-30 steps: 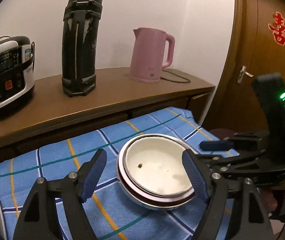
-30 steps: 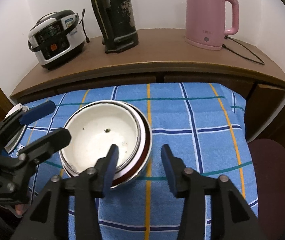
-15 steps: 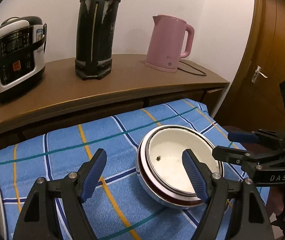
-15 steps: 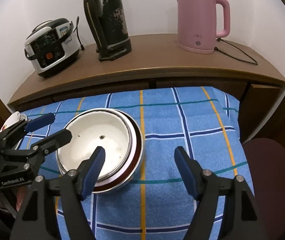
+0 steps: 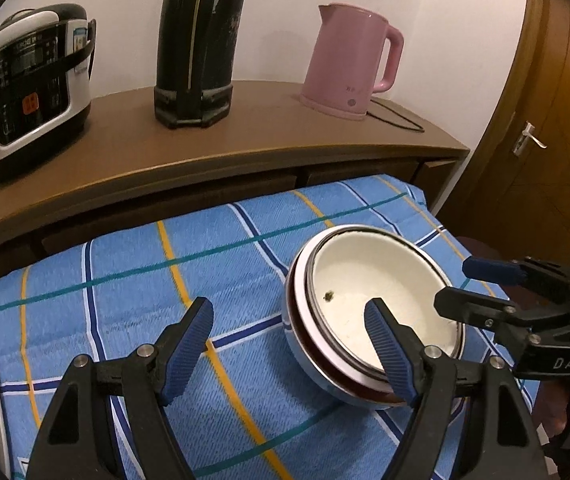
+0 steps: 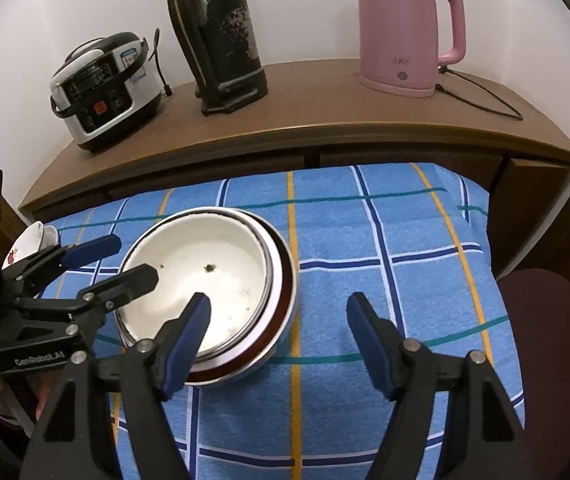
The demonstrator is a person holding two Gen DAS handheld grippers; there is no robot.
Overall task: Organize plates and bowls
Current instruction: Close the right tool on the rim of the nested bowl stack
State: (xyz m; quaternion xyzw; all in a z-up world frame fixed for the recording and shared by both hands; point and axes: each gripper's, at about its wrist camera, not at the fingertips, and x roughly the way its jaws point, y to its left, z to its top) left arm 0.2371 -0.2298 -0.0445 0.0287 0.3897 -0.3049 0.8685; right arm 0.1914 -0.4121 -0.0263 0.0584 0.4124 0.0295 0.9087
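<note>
A stack of nested white bowls (image 5: 377, 300), one with a dark red band, sits on the blue checked cloth (image 5: 133, 280). My left gripper (image 5: 287, 312) is open. Its right finger hangs over the top bowl's inside and its left finger over the cloth. In the right wrist view the bowl stack (image 6: 213, 264) lies left of centre. My right gripper (image 6: 280, 302) has its jaws closing a little. The stack's right rim shows between them, and no pad presses on it. Each gripper appears in the other's view: the right gripper (image 5: 455, 285) and the left gripper (image 6: 131, 258).
A rice cooker (image 6: 105, 88), a black flask (image 6: 221, 40) and a pink kettle (image 6: 401, 28) stand on the wooden sideboard (image 6: 325, 120) behind. A small flowered dish (image 6: 25, 246) lies at the cloth's left edge. A dark red stool (image 6: 545, 320) stands to the right.
The right gripper's jaws stand wider than a second ago. The left gripper has shifted left and down, so the bowls have slid from the middle of its view to the right.
</note>
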